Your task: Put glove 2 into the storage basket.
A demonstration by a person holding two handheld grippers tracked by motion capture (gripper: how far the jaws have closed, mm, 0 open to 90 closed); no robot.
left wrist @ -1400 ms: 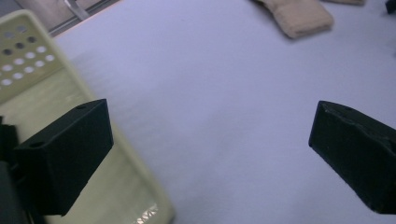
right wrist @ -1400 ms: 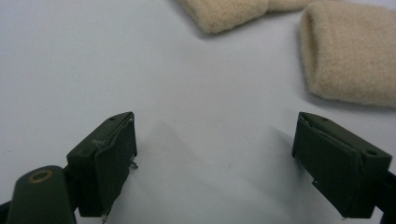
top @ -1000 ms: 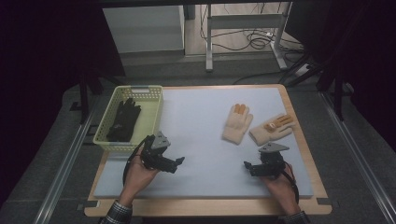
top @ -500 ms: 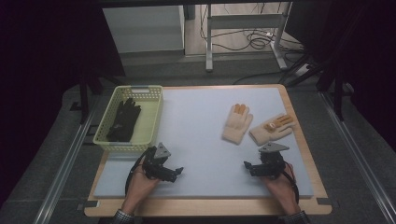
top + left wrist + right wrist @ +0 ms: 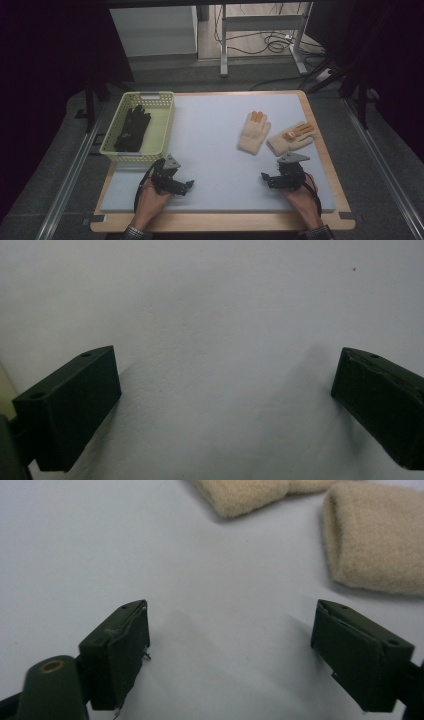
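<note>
Two beige gloves with orange fingertips lie on the pale mat: one (image 5: 253, 132) near the middle right, the other (image 5: 291, 137) just right of it. A black glove (image 5: 132, 128) lies in the yellow basket (image 5: 162, 131) at the left. My left gripper (image 5: 181, 186) rests low on the mat near the front left, open, with bare mat between its jaws (image 5: 225, 405). My right gripper (image 5: 267, 179) sits at the front right, open and empty, just short of the beige gloves' cuffs (image 5: 372, 545).
The pale mat (image 5: 215, 150) covers a wooden table (image 5: 220, 222). Metal rails run along both sides of the table. A white cabinet and a metal frame with cables stand beyond the far edge.
My left gripper has drawn back from beside the basket toward the front edge and turned its jaws to the right. The right gripper has stayed put.
</note>
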